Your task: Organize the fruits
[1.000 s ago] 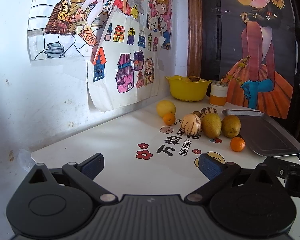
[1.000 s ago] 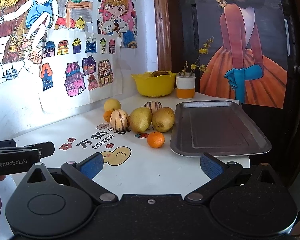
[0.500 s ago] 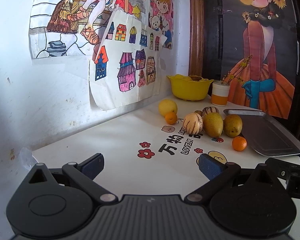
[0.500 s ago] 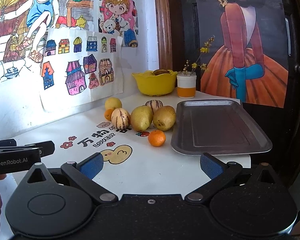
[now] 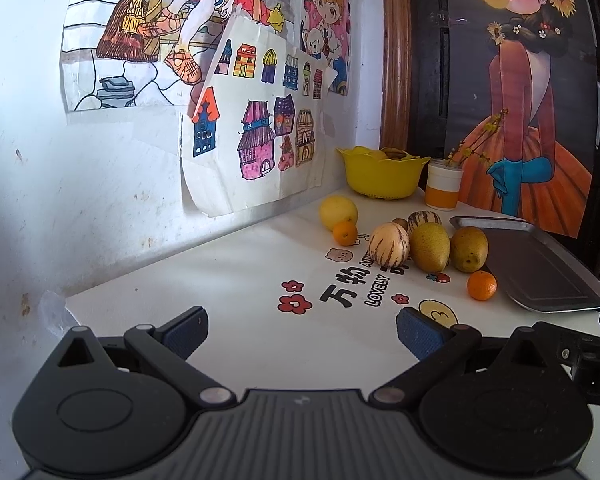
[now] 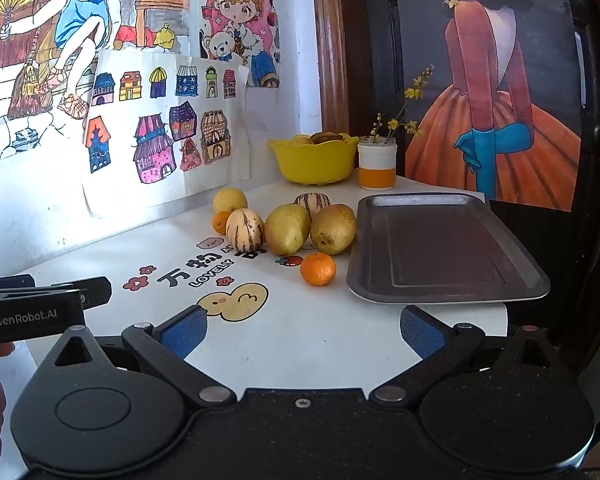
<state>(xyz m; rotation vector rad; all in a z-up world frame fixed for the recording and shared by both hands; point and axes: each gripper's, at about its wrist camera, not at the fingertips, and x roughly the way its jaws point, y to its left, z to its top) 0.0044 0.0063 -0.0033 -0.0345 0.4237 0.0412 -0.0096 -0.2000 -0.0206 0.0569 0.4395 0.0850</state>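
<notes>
Both grippers, left [image 5: 302, 330] and right [image 6: 304, 330], spread, empty. Reach 12 o'clock for nearest orange [image 6: 318, 268]; pinch centred, lift to tray [image 6: 448, 294] at 1 o'clock.

Place: I am in a lived-in home, at a small table corner
Walls: hand-coloured children's drawings [image 6: 112, 92] taped to white plaster; a painted poster of a dancer [image 6: 496, 92] beside me
Table: cartoon-printed white cover [image 6: 228, 300]; a yellow bowl [image 6: 314, 160] and a flower cup [image 6: 377, 166] before me
</notes>
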